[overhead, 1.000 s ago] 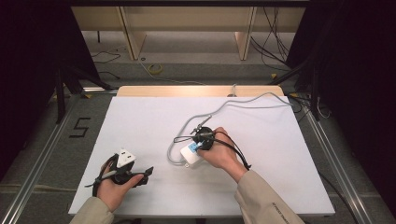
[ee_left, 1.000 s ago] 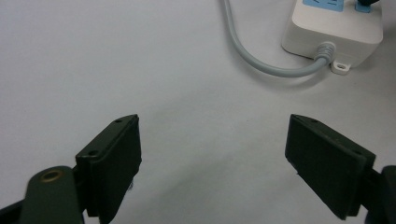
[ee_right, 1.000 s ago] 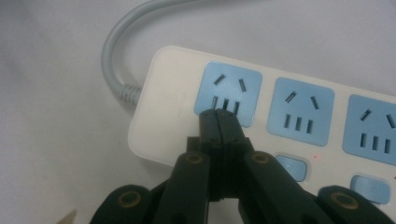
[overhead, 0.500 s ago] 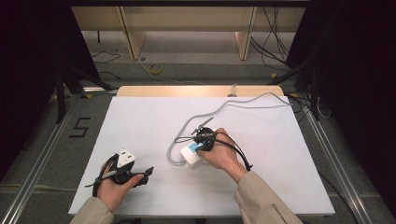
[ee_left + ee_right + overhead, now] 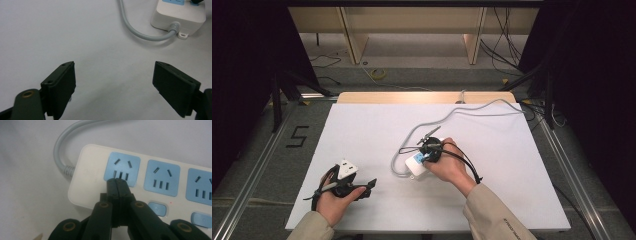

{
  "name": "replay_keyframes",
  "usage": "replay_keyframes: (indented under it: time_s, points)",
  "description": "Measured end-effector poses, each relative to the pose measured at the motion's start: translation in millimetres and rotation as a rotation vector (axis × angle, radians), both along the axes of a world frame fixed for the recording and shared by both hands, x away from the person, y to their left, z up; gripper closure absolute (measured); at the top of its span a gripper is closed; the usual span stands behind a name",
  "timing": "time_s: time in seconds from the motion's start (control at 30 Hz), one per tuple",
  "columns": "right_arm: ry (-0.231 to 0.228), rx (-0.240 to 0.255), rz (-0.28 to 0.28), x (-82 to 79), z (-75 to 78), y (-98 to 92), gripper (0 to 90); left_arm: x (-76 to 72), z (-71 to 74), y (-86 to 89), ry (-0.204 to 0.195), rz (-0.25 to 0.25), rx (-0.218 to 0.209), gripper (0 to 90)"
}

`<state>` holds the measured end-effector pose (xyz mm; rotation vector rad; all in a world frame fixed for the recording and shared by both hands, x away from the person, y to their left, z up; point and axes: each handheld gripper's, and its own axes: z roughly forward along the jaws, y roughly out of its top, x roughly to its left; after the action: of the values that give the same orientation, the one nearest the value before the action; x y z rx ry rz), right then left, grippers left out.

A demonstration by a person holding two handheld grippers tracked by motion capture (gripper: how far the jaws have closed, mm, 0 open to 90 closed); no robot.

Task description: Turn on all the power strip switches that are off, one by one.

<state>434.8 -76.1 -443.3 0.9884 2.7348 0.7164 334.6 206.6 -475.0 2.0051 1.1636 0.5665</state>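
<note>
A white power strip [image 5: 413, 166] with blue sockets lies mid-table, its grey cable [image 5: 472, 111] running off to the far edge. My right gripper [image 5: 422, 157] points down on it. In the right gripper view the jaws are shut with nothing between them, and my right gripper's [image 5: 117, 182] tips rest at the end blue socket [image 5: 122, 167] of the power strip [image 5: 85, 185]. My left gripper [image 5: 368, 186] lies low at the near left, open and empty. In the left gripper view my left gripper [image 5: 113, 66] faces the power strip's end [image 5: 178, 15] and the cable [image 5: 136, 31].
The white table [image 5: 362, 130] is bare to the left and behind the strip. Blue switch buttons [image 5: 156, 209] sit under each socket. A wooden strip [image 5: 377, 96] edges the far side, and metal rails [image 5: 257, 160] flank the table.
</note>
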Motion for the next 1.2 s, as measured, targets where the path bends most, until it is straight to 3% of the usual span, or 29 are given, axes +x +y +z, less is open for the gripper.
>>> replay_keyframes:
  time_s: [0.23,0.37,1.2]
  points:
    - [0.006,0.006,-0.002,0.2,1.7,-1.4,90.0,0.2,-0.5,-0.1,0.002,0.0,-0.001,18.3]
    - [-0.017,0.04,-0.015,0.0,7.9,-2.8,90.0,0.0,-0.7,-0.2,0.002,0.002,-0.002,18.3]
    - [-0.034,0.027,-0.072,8.1,22.2,-30.1,90.0,0.0,-0.2,-1.1,-0.016,0.0,0.0,18.7]
